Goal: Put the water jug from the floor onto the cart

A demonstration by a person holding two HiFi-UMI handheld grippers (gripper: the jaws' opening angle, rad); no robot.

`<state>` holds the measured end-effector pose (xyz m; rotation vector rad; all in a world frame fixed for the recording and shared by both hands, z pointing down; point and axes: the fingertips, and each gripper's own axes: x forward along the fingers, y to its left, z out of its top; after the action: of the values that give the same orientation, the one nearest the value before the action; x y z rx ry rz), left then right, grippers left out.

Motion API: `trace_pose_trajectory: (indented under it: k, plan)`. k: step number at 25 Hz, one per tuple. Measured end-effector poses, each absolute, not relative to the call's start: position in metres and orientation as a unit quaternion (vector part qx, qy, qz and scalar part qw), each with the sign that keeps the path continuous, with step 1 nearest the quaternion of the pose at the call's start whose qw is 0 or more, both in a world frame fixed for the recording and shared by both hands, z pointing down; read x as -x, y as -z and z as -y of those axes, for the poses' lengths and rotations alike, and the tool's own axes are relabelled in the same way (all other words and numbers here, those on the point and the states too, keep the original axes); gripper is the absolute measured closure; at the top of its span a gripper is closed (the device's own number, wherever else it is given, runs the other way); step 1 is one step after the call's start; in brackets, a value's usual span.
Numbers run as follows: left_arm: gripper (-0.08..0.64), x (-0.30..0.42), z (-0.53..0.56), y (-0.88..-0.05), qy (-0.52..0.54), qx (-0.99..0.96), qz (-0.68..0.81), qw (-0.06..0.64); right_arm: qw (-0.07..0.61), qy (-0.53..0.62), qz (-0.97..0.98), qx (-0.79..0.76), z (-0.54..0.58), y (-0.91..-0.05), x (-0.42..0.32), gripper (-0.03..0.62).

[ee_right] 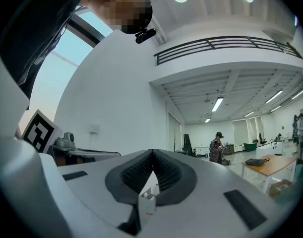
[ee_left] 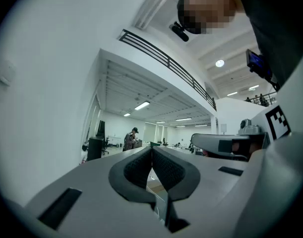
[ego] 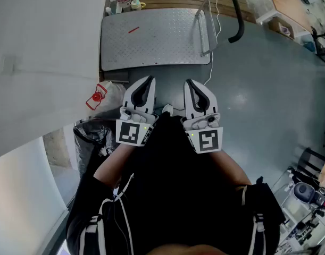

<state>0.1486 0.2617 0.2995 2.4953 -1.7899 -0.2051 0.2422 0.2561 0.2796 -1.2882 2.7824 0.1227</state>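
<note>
Head view: left tongs [ego: 148, 80] beside right tongs [ego: 189, 82]; clear plastic water jug with red cap [ego: 108, 95] on the floor [ego: 258, 89], just left of left tongs; flat grey metal cart [ego: 151, 39] ahead.
Left gripper view: tongs closed, empty.
Right gripper view: tongs closed, empty.

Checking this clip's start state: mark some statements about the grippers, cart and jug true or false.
1. Both grippers are shut and empty. True: the left gripper and right gripper have their jaws together with nothing between.
2. A jug stands on the cart. False: the cart bears no jug; the jug sits on the floor beside the left gripper.
3. The cart lies ahead of the grippers. True.
4. The right gripper touches the cart's handle. False: it is well apart from the handle.
</note>
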Motion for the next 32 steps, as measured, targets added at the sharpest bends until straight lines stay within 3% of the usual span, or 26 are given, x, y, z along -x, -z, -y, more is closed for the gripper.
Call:
trace_pose_trajectory:
  k: [13, 32]
  plan:
    - [0.541, -0.145, -0.279, -0.317, 0.063, -0.793, 0.602, 0.076, 0.029, -0.004, -0.912, 0.409, -0.267, -0.289, -0.251, 0.574]
    - [0.541, -0.065, -0.257, -0.362, 0.031, -0.762, 0.635, 0.124, -0.004, 0.030, -0.907, 0.420, -0.233, -0.320, -0.208, 0.574]
